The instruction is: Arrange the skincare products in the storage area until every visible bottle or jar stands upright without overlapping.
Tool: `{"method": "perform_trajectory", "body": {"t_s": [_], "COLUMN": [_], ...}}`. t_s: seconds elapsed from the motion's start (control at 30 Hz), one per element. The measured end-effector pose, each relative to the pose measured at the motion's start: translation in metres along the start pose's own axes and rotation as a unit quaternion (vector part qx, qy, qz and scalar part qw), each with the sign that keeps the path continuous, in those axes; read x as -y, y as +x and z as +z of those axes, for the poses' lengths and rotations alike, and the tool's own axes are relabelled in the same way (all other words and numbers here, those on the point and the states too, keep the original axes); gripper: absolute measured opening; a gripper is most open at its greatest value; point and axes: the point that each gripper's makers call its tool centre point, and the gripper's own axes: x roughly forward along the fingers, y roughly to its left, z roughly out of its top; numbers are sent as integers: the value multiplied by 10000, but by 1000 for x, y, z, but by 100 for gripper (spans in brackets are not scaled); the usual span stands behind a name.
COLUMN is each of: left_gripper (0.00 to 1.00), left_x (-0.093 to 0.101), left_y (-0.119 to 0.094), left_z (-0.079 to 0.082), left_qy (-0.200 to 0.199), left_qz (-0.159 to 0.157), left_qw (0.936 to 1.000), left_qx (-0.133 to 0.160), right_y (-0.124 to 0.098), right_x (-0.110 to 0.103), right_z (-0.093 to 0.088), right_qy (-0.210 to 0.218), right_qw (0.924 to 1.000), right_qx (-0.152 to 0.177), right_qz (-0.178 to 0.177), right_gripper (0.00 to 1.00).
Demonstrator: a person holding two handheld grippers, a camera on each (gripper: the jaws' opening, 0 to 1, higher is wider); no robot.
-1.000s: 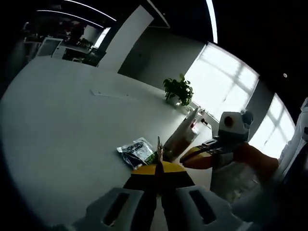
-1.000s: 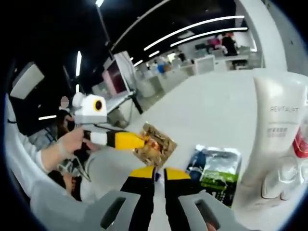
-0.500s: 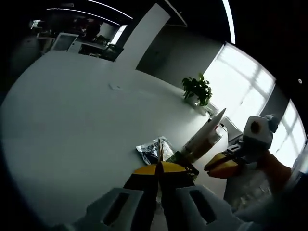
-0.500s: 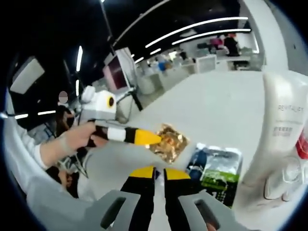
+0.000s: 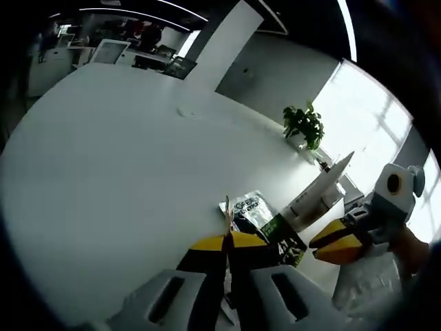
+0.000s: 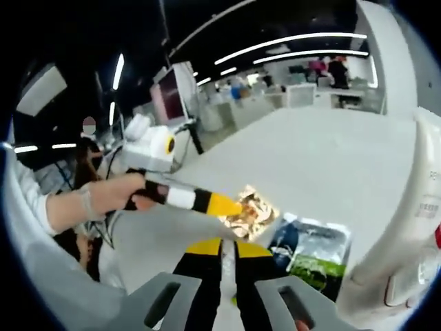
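The left gripper [image 6: 231,205] has carried the gold sachet [image 6: 251,210] closer to the dark packet [image 6: 313,252].

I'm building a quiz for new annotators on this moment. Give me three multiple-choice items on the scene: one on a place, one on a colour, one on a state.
1. Where does the dark green-and-silver packet lie?
A. flat on the white table
B. on the potted plant
C. between the right gripper's jaws

2. What colour is the sachet that the left gripper holds?
A. blue
B. gold
C. white

3. How does the white tube stand?
A. lying flat
B. upright on its cap
C. hanging from a gripper

Answers: 1 A, the right gripper view shows it flat on the tabletop beside the tube. 2 B, its crinkled foil shines gold at the yellow jaw tips. 3 B, the left gripper view shows it rising from the table, narrow end up.
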Motion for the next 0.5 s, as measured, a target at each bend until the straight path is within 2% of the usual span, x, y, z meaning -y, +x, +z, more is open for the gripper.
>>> {"method": "perform_trajectory", "body": {"t_s": [0.07,0.23,0.5], "left_gripper": [0,0,0], "left_x": [1,-8,-16], "left_y": [-1,1,0], "left_z": [-4,0,-6], "left_qy": [73,90,547], "left_qz": [52,160,467], "left_qw": [9999,9998,9972], "left_qx": [-49,-24,-222], "right_y": [4,13,30], "right_x": [-2,6,11], "right_z": [-2,-11,-5], "right_qy": [-119,-559,-970], "right_qw": [9999,9978,9942], "right_qx": [-78,-287,-212], "right_qz": [7,-225,-418], "right_gripper": [0,0,2]}}
